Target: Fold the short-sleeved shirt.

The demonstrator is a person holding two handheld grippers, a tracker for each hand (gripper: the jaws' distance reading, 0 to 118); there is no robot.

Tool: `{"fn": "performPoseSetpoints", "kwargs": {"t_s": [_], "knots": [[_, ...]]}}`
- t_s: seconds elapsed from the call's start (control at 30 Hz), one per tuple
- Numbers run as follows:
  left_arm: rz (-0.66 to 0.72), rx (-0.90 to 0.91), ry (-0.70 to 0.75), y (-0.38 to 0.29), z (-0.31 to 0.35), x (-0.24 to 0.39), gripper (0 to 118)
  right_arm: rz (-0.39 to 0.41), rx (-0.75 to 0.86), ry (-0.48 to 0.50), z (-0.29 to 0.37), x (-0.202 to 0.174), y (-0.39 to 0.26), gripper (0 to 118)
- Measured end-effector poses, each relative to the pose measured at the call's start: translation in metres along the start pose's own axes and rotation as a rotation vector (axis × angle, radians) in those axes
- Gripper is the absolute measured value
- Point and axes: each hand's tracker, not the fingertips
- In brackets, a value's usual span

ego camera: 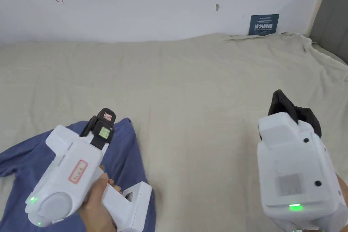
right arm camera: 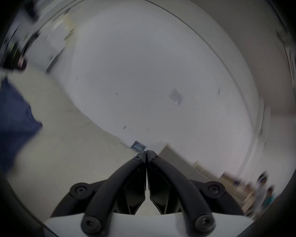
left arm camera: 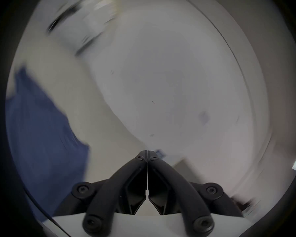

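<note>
Head view | left gripper (ego camera: 106, 116) clenched empty above blue shirt (ego camera: 122, 154) at bed sheet's (ego camera: 204, 83) near-left edge | right gripper (ego camera: 289, 105) clenched empty, over bare sheet farther right | risk: both jaws closed and aloft, a descent snags rumpled cloth or sheet instead of one shirt edge

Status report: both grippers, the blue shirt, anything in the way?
Left gripper shut, empty, above the shirt. Right gripper shut, empty, over bare sheet. Shirt lies rumpled, unfolded. Nothing in the way.
</note>
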Motion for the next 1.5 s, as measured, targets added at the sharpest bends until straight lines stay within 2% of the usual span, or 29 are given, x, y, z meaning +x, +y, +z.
{"fn": "performPoseSetpoints", "kwargs": {"t_s": [0.07,0.1,0.17,0.2,0.27,0.3,0.63,1.5], "knots": [[-0.296,0.011,0.059,-0.009,-0.003,0.02,0,-0.175,-0.056,0.061,-0.004,0.011,-0.003,0],[-0.408,0.02,0.084,-0.015,-0.004,0.027,0,-0.279,-0.084,0.097,-0.005,0.017,-0.005,0],[-0.594,0.036,0.133,-0.027,-0.007,0.034,0,-0.439,-0.135,0.148,-0.009,0.025,-0.011,0],[-0.676,0.049,0.16,-0.035,-0.007,0.037,0,-0.489,-0.155,0.156,-0.009,0.026,-0.015,0],[-0.772,0.055,0.166,-0.045,-0.008,0.039,0,-0.535,-0.17,0.164,-0.009,0.026,-0.018,0],[-0.792,0.047,0.162,-0.047,-0.008,0.037,0,-0.535,-0.167,0.165,-0.009,0.025,-0.02,0],[-0.684,0.031,0.154,-0.042,-0.008,0.034,0,-0.515,-0.163,0.172,-0.003,0.017,-0.007,0],[-0.685,0.041,0.163,-0.039,-0.007,0.032,0,-0.521,-0.157,0.172,-0.001,0.023,0.0,0]]}}
